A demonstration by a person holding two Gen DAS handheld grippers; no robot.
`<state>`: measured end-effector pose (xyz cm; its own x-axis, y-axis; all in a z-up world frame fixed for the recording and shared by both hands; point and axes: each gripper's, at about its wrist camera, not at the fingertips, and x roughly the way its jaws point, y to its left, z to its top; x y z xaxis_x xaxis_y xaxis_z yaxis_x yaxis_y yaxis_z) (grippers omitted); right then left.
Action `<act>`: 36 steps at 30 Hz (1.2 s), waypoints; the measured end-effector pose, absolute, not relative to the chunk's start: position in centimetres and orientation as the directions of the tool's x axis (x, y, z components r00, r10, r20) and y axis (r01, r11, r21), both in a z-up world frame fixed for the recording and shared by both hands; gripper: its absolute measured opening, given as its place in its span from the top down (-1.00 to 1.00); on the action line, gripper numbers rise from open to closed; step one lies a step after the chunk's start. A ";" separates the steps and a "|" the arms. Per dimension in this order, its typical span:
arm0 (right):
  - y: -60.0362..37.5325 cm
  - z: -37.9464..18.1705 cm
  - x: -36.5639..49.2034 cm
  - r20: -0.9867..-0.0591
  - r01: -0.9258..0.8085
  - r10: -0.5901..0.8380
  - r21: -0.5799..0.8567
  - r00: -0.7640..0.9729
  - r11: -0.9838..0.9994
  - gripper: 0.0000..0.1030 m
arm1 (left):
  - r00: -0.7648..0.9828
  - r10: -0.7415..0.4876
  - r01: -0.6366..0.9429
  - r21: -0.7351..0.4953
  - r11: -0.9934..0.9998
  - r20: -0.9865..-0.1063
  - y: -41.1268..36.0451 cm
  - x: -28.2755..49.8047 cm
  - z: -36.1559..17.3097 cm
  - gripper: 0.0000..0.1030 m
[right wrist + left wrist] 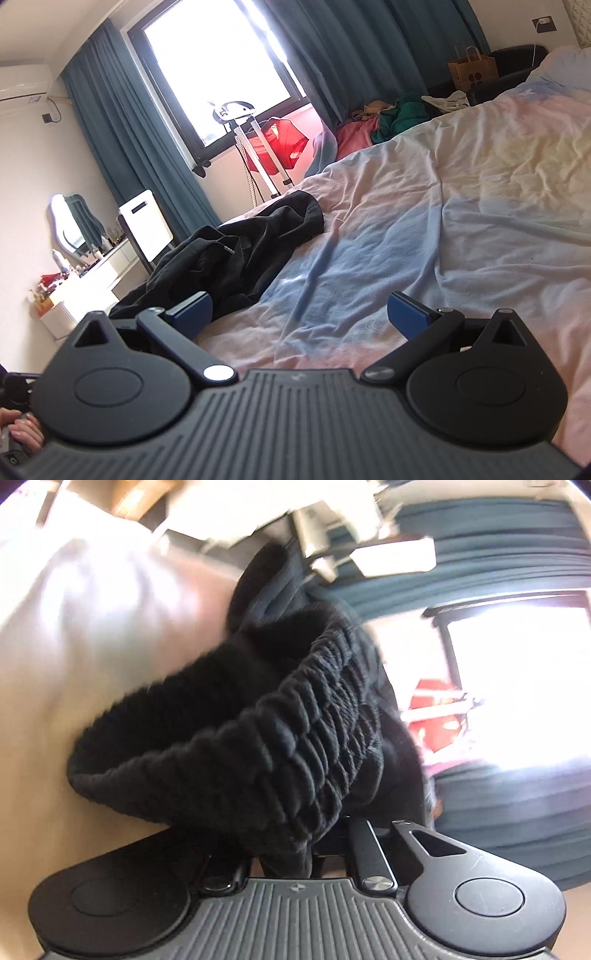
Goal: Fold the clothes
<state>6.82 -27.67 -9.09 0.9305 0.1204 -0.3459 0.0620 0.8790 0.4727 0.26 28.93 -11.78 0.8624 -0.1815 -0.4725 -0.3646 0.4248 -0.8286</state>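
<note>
In the left wrist view a black garment with a gathered elastic waistband [295, 731] fills the middle of the blurred picture. My left gripper [295, 853] is shut on its lower fold, and the cloth hides the fingertips. In the right wrist view a crumpled black garment [229, 254] lies at the left edge of the bed [461, 221]; I cannot tell whether it is the same piece. My right gripper [301, 314] hovers low over the sheet just right of it, open, with only sheet between its blue pads [406, 314].
Several loose clothes [399, 110] are heaped at the bed's far side beside a paper bag [472, 72]. A steamer stand with a red item [273, 147] stands by the window. A white dresser with a mirror [74, 229] sits left. A hand [22, 432] shows at the lower left.
</note>
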 end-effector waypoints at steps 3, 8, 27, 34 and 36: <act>-27.1 -8.9 6.9 -0.331 0.028 0.137 0.447 0.934 0.894 -1.00 | 0.906 0.000 -0.337 -0.719 0.608 -0.424 28.5 -2.1 -9.5 0.86; -26.2 -8.6 6.9 -0.320 0.004 0.140 0.412 0.937 0.911 -1.00 | 0.833 0.232 -0.434 -0.333 0.837 -0.502 25.0 -4.3 -10.3 0.83; -26.0 -8.5 6.2 -0.313 -0.057 0.230 0.477 0.921 0.877 -0.22 | 0.862 -0.016 -0.129 -0.249 0.960 -0.507 9.5 -9.0 1.3 -0.67; -27.3 -9.7 8.6 -0.345 -0.059 0.368 0.656 0.864 0.753 0.49 | 0.901 -0.137 0.039 -0.239 0.970 -0.411 -0.6 0.6 4.9 -0.78; -27.7 -9.3 10.7 -0.325 -0.068 0.399 0.696 0.858 0.715 0.47 | 0.903 -0.174 0.070 -0.265 0.962 -0.393 -1.1 3.1 4.1 -0.78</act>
<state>10.70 -27.66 -9.27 0.8575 0.3986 -0.3252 -0.0684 0.7149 0.6959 3.06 -1.14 4.08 0.9028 -0.1745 -0.3931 0.0704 0.9616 -0.2651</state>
